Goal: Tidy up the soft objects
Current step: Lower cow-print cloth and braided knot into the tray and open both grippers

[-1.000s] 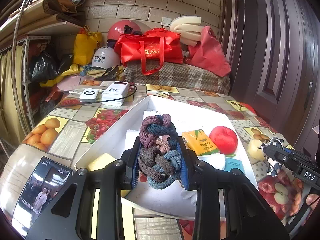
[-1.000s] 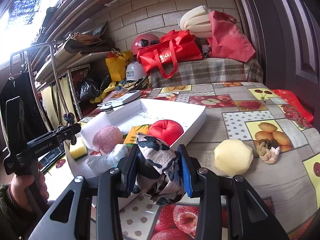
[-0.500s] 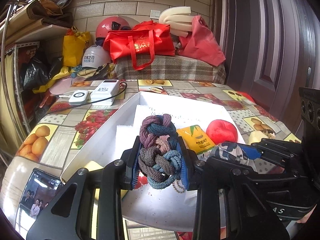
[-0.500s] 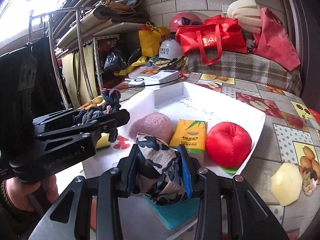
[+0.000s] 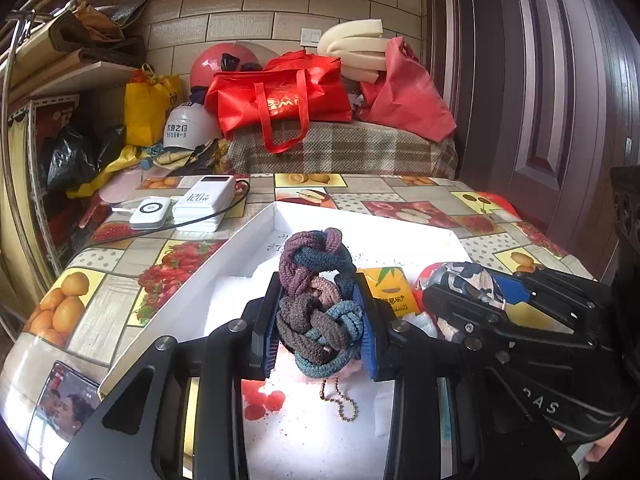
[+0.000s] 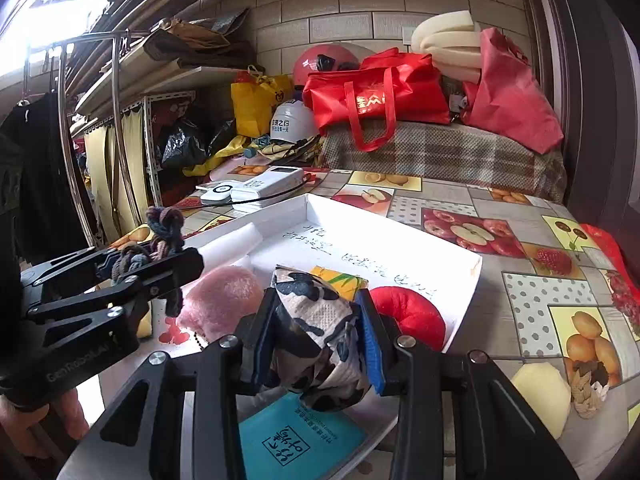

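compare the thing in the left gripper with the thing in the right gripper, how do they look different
The left gripper is shut on a bundle of hair ties: thick braided loops in purple, brown and blue, with a small bead chain dangling. The right gripper is shut on a patterned cloth: flat fabric, crumpled, white with dark blotches. Both are soft and held above the white tray.

Right gripper (image 5: 472, 296) with patterned cloth (image 6: 316, 332) now over white box (image 6: 400, 240), beside left gripper (image 6: 160, 264)
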A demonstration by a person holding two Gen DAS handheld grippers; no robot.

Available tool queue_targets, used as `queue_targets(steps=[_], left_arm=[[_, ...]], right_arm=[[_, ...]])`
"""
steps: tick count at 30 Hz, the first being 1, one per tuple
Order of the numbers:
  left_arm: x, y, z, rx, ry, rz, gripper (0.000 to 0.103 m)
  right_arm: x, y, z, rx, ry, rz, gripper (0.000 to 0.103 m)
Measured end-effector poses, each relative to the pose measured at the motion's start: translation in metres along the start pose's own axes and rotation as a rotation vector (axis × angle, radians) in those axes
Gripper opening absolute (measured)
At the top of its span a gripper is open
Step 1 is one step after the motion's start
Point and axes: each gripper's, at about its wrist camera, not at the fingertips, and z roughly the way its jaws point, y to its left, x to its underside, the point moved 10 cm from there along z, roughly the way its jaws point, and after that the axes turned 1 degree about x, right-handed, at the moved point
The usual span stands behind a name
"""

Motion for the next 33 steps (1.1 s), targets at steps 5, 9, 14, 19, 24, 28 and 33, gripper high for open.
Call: queue_targets(steps=[5,9,14,19,24,28,33], left_arm=[[-0.002,0.004,0.013,-0.019,0.025,-0.025,0.033],[0.0,0.01,0.015,-0.035,0.039,-0.05,0.045],[-0.005,0.028,-0.002,-0.125,-0.039,-0.111,0.093],[-0.008,0.026,-0.009,-0.144,-0.077,-0.081,0.103],[-0.011,0.027,-0.015,-0.151,-0.105,-0.078,0.103],[-0.011,0.027,-0.015,-0.152,-0.107,-0.078,0.103],[-0.012,0.028,-0.016,-0.156,-0.113,-0.077,0.103]], right_arm=[[-0.002,0.003,0.005,-0.006,0.007,-0.01,0.038],[-0.001,-0.002,0.012,-0.022,0.031,0.031,0.041],[-0.001,-0.003,0.009,0.002,0.025,0.025,0.103],[-0.003,-0.001,0.004,0.021,-0.004,0.01,0.103],[-0.004,-0.004,0.004,0.032,-0.013,0.018,0.103],[-0.004,-0.004,0.003,0.036,-0.017,0.02,0.103],[-0.005,-0.003,0.002,0.039,-0.023,0.017,0.103]])
